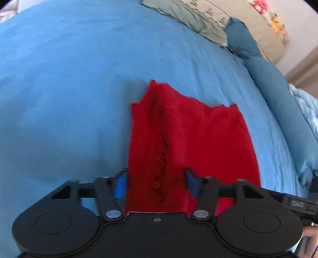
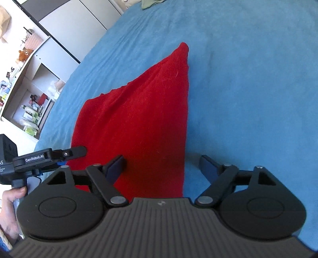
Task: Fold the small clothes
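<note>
A small red knitted garment [image 1: 188, 139] lies folded on the blue bedsheet [image 1: 59, 79], with a dark crease running down its left part. My left gripper [image 1: 156, 184] hovers over its near edge, open, with the cloth lying under the gap and the blue pads clear of it. In the right wrist view the same red garment [image 2: 139, 123] tapers to a point at the far end. My right gripper [image 2: 162, 168] stands open over its near right edge, half above cloth, half above the sheet [image 2: 248, 79]. The left gripper [image 2: 77, 151] shows side-on at the garment's left edge.
A grey-green blanket [image 1: 188, 15], a teal pillow [image 1: 242, 39] and plush toys [image 1: 274, 17] lie at the bed's far right. A light blue quilt [image 1: 306, 111] hangs off the right side. White shelves [image 2: 29, 99] stand past the bed's left edge. A hand [image 2: 10, 200] holds the left tool.
</note>
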